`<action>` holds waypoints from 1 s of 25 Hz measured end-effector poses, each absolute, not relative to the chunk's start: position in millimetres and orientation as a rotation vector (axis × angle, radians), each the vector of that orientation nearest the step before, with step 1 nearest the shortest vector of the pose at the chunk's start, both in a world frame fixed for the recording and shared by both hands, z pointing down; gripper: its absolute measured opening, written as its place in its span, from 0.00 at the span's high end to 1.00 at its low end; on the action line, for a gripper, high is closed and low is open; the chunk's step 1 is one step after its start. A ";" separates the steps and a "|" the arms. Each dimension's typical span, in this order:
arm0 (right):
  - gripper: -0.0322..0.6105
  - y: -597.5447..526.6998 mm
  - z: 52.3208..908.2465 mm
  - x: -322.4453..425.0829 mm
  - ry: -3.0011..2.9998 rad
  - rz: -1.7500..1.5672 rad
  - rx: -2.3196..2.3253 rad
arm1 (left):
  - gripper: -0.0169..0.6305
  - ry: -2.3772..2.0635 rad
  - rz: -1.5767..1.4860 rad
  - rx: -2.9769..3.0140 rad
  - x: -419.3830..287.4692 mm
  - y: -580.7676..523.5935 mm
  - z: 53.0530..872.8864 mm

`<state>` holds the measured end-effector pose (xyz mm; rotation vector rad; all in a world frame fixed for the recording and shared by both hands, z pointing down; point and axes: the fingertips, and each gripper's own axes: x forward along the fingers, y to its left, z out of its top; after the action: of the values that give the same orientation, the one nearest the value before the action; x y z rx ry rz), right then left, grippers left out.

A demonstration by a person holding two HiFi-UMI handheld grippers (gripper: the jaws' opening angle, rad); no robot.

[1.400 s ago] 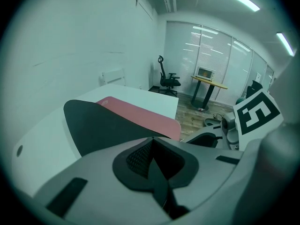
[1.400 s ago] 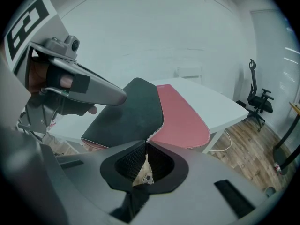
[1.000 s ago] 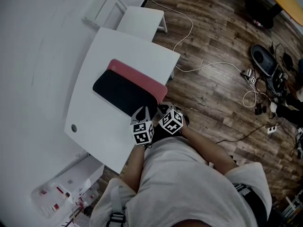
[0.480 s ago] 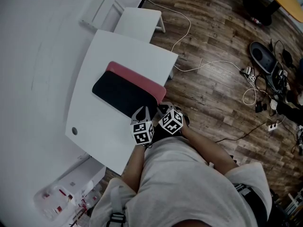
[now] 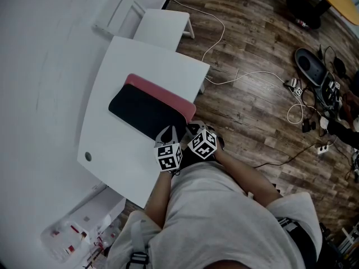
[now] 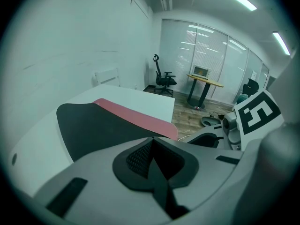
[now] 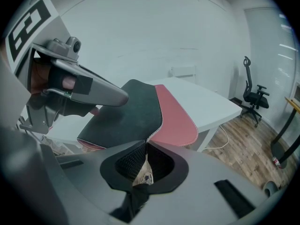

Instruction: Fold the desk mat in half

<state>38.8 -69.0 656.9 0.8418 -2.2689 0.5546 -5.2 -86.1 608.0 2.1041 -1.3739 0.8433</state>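
The desk mat (image 5: 143, 110) lies on the white table (image 5: 115, 153), folded over, so its black underside faces up and a pink strip (image 5: 168, 96) shows along the far side. Both grippers sit side by side at the mat's near right end, at the table's edge. My left gripper (image 5: 167, 133) is shut on the black layer's edge (image 6: 101, 125). My right gripper (image 5: 194, 129) is shut on the stitched corner where the black layer (image 7: 129, 111) meets the pink (image 7: 177, 118). In the gripper views, the left gripper (image 6: 152, 138) and the right gripper (image 7: 146, 143) each have jaws pressed together.
A white stool (image 5: 164, 27) stands beyond the table's far end. White cables (image 5: 247, 77) and gear trail over the wooden floor at the right. A wall runs along the table's left. An office chair (image 6: 162, 76) and a desk (image 6: 204, 82) stand far off.
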 end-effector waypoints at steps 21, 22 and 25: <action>0.88 -80.8 655.7 52.0 -2.245 0.563 0.884 | 0.95 -1.338 0.844 2.121 2.6 -93.6 609.8; 0.88 -81.5 655.7 52.3 -2.245 0.563 0.885 | 0.95 -1.337 0.844 2.122 2.9 -94.1 609.9; 0.88 -82.8 654.6 54.2 -2.244 0.572 0.889 | 0.95 -1.332 0.846 2.124 4.4 -95.0 609.1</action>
<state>54.2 -82.8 654.6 0.8892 -2.2441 0.5717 4.4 -95.0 609.1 2.1241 -1.3322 0.8461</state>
